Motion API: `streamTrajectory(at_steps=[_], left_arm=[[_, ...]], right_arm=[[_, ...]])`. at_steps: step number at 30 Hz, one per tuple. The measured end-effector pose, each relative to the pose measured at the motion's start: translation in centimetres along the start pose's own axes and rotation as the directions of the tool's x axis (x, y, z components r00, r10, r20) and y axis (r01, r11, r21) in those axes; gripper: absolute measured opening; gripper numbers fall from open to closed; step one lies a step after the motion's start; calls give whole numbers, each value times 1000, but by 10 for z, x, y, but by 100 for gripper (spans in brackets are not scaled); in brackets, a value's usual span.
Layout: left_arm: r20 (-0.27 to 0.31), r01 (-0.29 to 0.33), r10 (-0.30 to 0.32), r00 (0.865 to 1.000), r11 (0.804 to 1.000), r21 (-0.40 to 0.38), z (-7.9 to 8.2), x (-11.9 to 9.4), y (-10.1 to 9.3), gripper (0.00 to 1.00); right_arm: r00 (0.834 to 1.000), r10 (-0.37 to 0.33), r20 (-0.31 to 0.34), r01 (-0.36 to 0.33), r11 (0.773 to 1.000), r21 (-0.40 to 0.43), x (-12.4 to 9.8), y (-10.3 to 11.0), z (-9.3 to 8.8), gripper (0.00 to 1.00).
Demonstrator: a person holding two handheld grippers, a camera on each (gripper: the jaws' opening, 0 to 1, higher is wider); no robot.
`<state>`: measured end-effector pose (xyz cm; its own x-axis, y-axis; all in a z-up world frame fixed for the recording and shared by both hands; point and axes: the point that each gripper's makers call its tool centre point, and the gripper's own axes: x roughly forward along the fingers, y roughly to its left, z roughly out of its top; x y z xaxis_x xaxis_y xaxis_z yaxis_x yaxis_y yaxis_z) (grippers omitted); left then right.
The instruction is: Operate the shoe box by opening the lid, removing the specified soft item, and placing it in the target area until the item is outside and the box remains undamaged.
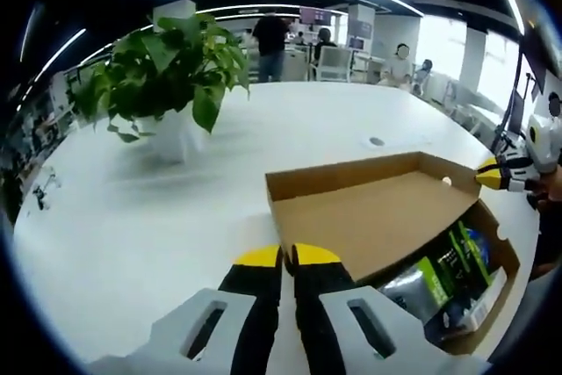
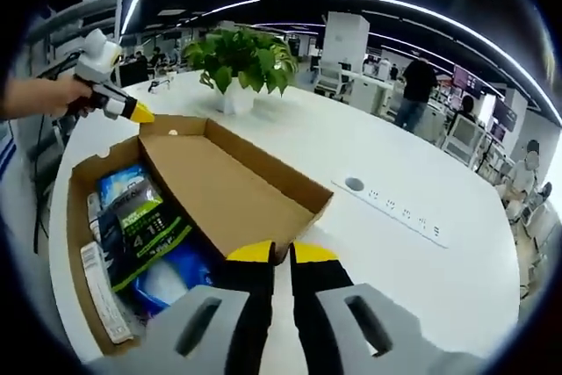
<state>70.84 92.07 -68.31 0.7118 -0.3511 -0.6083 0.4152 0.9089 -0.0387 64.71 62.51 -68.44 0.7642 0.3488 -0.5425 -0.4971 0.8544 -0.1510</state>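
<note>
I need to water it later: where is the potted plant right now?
The potted plant stands on the white table beyond the open shoe box's far end; in the left gripper view it sits upper left.

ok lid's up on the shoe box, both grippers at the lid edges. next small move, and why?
Probably swing the lid further back until it stays open. It stands only half raised, still overhanging the packaged items in the box. Both the left gripper and the right gripper look shut at the lid's corners, so neither is free to reach in.
</note>
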Motion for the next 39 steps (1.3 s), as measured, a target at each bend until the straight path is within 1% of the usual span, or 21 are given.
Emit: streamTrajectory(at_steps=[3, 6, 10, 13, 17, 20, 23, 27, 30, 34, 37, 39], left_arm=[[15, -1, 1, 1000, 1000, -7, 2, -10, -1, 3], [22, 4, -4, 1000, 1000, 0, 1, -18, -5, 7], [34, 19, -20, 999, 1000, 20, -2, -33, -15, 13], [42, 27, -29, 999, 999, 34, -5, -42, -19, 16], [39, 36, -38, 999, 998, 47, -13, -57, -29, 15], [45, 44, -46, 998, 998, 46, -20, -66, -37, 13], [30, 55, -57, 998, 997, 57, -30, -74, -47, 13], [17, 69, -70, 997, 996, 54, -40, -80, -56, 18], [7, 80, -81, 997, 995, 57, -45, -83, -62, 23], [-8, 96, -95, 995, 994, 61, -51, -83, -68, 28], [-15, 102, -101, 995, 990, 93, -54, -84, -74, 28], [-25, 118, -116, 993, 989, 94, -56, -83, -79, 29]], right_arm=[[1000, 5, 12, -5, 1000, 1, -9, -1, 3, 4], [1000, 2, 25, -2, 1000, -8, -17, 0, 8, 5], [999, 7, 51, -6, 1000, -22, -26, 5, 14, 9], [998, 26, 59, -24, 999, -28, -31, 14, 16, 11], [997, 49, 58, -49, 999, -10, -34, 23, 15, 13], [996, 70, 48, -69, 997, -16, -35, 33, 12, 14], [995, 89, 38, -89, 996, -9, -33, 40, 10, 16], [993, 115, 20, -115, 993, 8, -31, 52, 5, 17], [991, 130, 8, -130, 991, 1, -29, 60, 1, 18], [988, 153, 5, -153, 988, 36, -26, 70, 0, 19], [987, 164, 4, -164, 986, 41, -23, 76, 0, 20], [985, 175, 5, -175, 983, 47, -20, 81, 1, 20]])
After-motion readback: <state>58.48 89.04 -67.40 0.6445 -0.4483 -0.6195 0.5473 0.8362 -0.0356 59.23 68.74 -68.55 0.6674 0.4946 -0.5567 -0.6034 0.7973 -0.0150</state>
